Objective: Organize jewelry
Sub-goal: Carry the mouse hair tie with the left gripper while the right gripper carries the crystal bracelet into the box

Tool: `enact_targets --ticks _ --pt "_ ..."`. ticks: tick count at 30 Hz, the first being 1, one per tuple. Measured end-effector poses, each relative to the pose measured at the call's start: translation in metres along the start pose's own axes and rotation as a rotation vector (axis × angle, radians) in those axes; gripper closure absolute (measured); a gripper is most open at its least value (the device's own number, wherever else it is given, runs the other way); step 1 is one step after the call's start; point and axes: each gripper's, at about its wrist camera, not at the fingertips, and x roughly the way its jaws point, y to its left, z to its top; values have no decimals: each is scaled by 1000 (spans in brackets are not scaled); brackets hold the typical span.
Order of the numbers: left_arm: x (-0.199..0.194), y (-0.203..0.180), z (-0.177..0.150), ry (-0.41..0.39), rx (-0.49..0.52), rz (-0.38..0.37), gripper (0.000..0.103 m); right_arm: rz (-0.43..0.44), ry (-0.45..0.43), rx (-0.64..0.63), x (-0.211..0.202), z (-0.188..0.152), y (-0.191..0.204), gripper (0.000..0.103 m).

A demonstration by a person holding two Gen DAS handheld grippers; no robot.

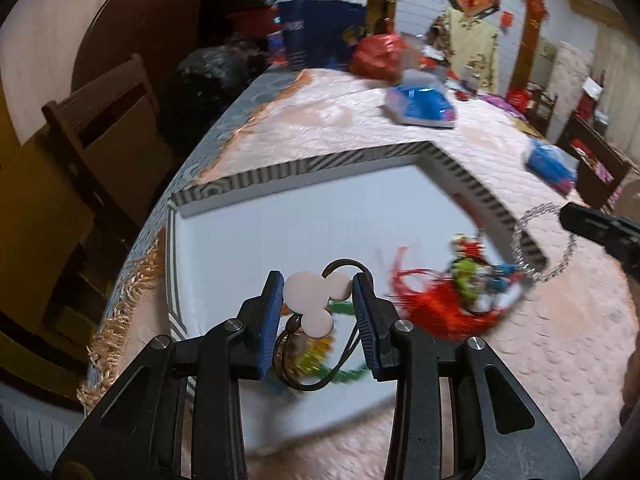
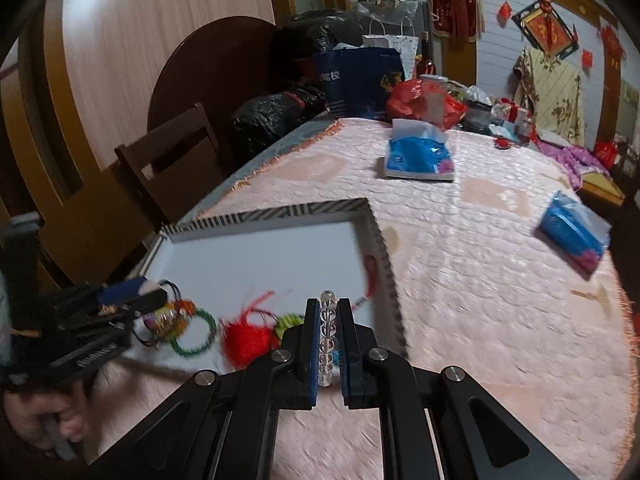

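A white tray [image 1: 280,220] with a black-and-white striped rim lies on the pink tablecloth; it also shows in the right wrist view [image 2: 260,248]. My left gripper [image 1: 318,292] is shut on a charm of white discs on a black cord [image 1: 316,300], held over the tray's near part. A green bead bracelet [image 2: 194,334], a red tassel [image 2: 246,340] and other colourful pieces lie in the tray. My right gripper [image 2: 327,312] is shut on a clear crystal bead bracelet [image 2: 327,344] near the tray's right corner; the bracelet also shows in the left wrist view [image 1: 560,264].
Blue tissue packs [image 2: 420,156] [image 2: 576,236] lie on the pink cloth [image 2: 480,280]. Bags and a red plastic bag [image 2: 416,100] crowd the far end. A wooden chair [image 2: 172,160] stands at the table's left.
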Motion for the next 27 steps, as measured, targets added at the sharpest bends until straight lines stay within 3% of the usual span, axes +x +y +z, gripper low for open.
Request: enact_targets --ticks 5,10,15,20,23,25,27 --pt "19 8 -11 41 -17 12 69 60 12 36 24 7 10 96" --pt "28 6 -21 66 -15 25 69 175 37 88 43 1 14 96" --pt "29 4 -23 66 -3 46 69 126 110 141 70 -14 -2 96" --pt "29 3 -24 66 4 65 67 75 110 127 74 -21 -14 96" --pt "29 4 -24 77 -6 81 54 89 127 152 75 -23 -21 95" --pt "27 6 -24 77 -12 94 45 102 131 157 71 -24 -23 85" --pt "21 8 -23 69 -14 102 43 90 114 149 63 -25 -23 76"
